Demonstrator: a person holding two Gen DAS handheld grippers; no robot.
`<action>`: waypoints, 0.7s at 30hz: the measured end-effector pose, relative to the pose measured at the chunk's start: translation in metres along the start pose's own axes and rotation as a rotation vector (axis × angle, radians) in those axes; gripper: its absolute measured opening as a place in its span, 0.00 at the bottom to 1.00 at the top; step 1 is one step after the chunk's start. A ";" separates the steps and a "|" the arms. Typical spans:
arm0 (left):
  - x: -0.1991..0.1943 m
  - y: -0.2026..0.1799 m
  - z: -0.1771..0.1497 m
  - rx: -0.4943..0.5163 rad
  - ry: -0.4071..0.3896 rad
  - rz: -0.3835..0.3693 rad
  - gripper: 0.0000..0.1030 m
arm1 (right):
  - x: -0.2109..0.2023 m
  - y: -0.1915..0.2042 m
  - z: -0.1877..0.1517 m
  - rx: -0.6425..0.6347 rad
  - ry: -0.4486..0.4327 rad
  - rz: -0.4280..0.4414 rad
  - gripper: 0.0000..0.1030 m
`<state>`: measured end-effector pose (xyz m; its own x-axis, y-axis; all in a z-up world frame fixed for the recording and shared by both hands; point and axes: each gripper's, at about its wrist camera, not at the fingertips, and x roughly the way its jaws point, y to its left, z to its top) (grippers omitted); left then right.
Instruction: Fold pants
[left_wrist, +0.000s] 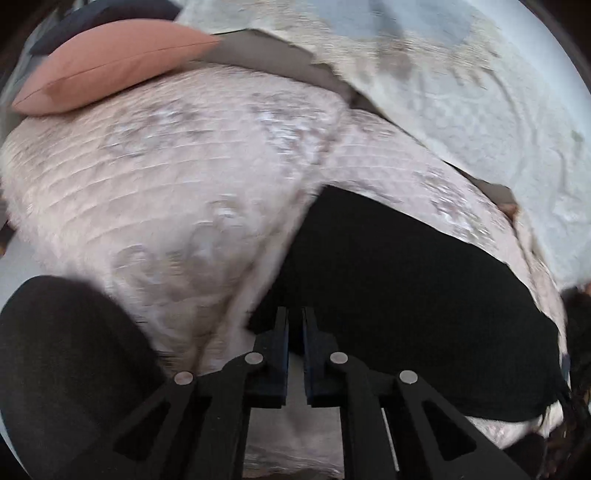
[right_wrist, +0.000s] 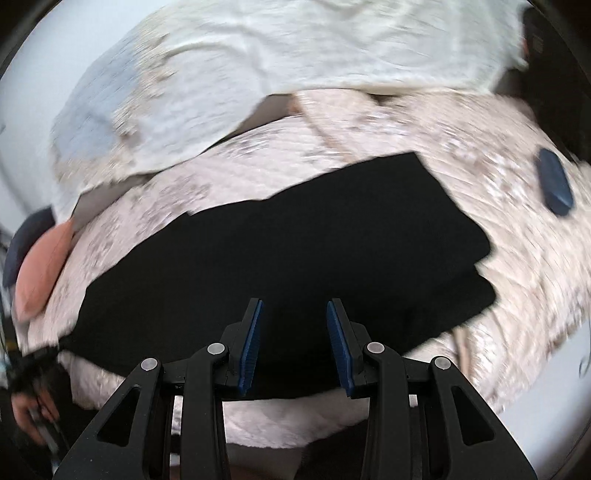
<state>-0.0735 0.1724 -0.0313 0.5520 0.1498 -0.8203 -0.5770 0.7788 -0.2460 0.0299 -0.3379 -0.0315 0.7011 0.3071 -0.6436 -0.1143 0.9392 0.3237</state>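
Black pants (left_wrist: 406, 277) lie flat on a pale quilted bedspread (left_wrist: 166, 166). In the right wrist view the pants (right_wrist: 295, 240) stretch from lower left to upper right, with a stepped edge at the right end. My left gripper (left_wrist: 295, 314) is at the pants' left edge, its jaws almost together with black cloth pinched between the tips. My right gripper (right_wrist: 294, 306) hovers over the near edge of the pants, open, with nothing between its blue pads (right_wrist: 251, 343).
A pink cushion (left_wrist: 110, 62) (right_wrist: 40, 266) rests on the bedspread (right_wrist: 517, 258). A white and blue blanket (left_wrist: 443, 74) (right_wrist: 258, 66) is bunched behind the pants. A dark blue flat object (right_wrist: 554, 184) lies at the right. A hand (right_wrist: 29, 410) shows at lower left. A black shape (left_wrist: 55, 350) fills the lower left.
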 end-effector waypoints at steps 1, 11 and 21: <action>-0.003 0.004 0.002 -0.010 -0.020 0.033 0.10 | -0.003 -0.007 0.000 0.028 -0.008 -0.015 0.35; -0.018 -0.064 0.008 0.207 -0.053 -0.200 0.36 | -0.007 -0.082 0.009 0.299 -0.050 -0.047 0.35; -0.011 -0.180 -0.069 0.749 0.093 -0.475 0.49 | 0.012 -0.105 0.014 0.496 -0.044 0.017 0.39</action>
<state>-0.0174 -0.0112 -0.0138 0.5627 -0.3150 -0.7643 0.2632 0.9447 -0.1955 0.0603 -0.4347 -0.0631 0.7321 0.3050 -0.6091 0.2151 0.7449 0.6315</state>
